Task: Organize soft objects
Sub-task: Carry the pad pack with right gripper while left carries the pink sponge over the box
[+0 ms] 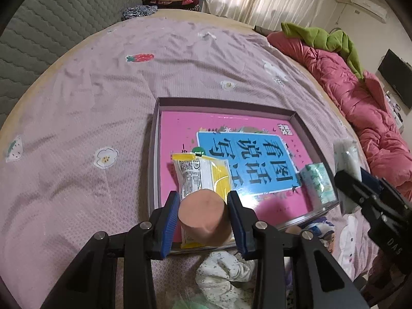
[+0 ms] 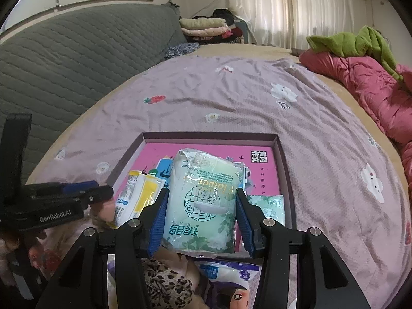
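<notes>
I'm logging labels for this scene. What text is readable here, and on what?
"看图说话写": blue panel of the pink book, seen upside down.
"GenRobot.AI": left gripper body.
"Flower", "OPEN": green tissue pack held by the right gripper.
"DAS": right gripper body, left view.
Yellow packet print: too small.

The far half of the box [image 2: 211, 136] lies open: bare pink book [image 2: 260, 170] cover with nothing on it, and I can come in there from above. Its near left corner is taken by the yellow packet [image 1: 203, 172], which my left fingers [image 1: 171, 219] already crowd with the sponge [image 1: 203, 216] between them. The near right corner holds a small tissue pack [image 1: 318, 185]. The box's low walls fence every side. Beyond it the bedsheet [image 1: 103, 97] runs wide and free to the left and far side. On the right the red quilt [image 1: 360, 97] blocks passage. In front of the box, loose cloths [image 1: 224, 275] clutter the bed.
</notes>
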Demonstrator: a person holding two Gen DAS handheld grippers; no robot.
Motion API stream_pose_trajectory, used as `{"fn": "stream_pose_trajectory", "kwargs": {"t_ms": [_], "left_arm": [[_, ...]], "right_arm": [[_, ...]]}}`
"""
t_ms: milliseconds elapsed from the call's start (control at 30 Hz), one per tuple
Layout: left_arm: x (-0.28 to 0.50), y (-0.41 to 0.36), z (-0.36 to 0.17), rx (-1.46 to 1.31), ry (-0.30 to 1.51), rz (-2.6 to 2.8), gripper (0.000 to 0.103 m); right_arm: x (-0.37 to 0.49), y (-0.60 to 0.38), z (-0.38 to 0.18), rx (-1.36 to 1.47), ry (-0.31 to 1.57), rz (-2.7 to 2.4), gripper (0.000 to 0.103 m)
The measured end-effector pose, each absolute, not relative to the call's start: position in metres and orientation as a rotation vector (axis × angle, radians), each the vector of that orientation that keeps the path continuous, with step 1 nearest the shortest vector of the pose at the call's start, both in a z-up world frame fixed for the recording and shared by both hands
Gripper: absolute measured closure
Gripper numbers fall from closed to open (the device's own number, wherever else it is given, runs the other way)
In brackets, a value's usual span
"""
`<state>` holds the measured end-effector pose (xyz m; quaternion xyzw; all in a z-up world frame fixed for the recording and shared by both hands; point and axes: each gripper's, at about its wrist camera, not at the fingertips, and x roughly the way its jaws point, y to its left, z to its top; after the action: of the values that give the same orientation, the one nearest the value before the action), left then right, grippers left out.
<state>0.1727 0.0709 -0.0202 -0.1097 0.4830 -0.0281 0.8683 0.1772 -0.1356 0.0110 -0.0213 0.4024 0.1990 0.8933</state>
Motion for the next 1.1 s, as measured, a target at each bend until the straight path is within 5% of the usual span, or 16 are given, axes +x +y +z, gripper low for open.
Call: {"fn": "stream_pose_trajectory", "kwargs": {"t_ms": [1100], "left_arm": [[0.181, 0.065, -0.046, -0.303, 1.029, -0.145, 0.064]], "right_arm": [[0.200, -0.116, -0.045, -0.110, 0.969, 0.428, 0.052]]}}
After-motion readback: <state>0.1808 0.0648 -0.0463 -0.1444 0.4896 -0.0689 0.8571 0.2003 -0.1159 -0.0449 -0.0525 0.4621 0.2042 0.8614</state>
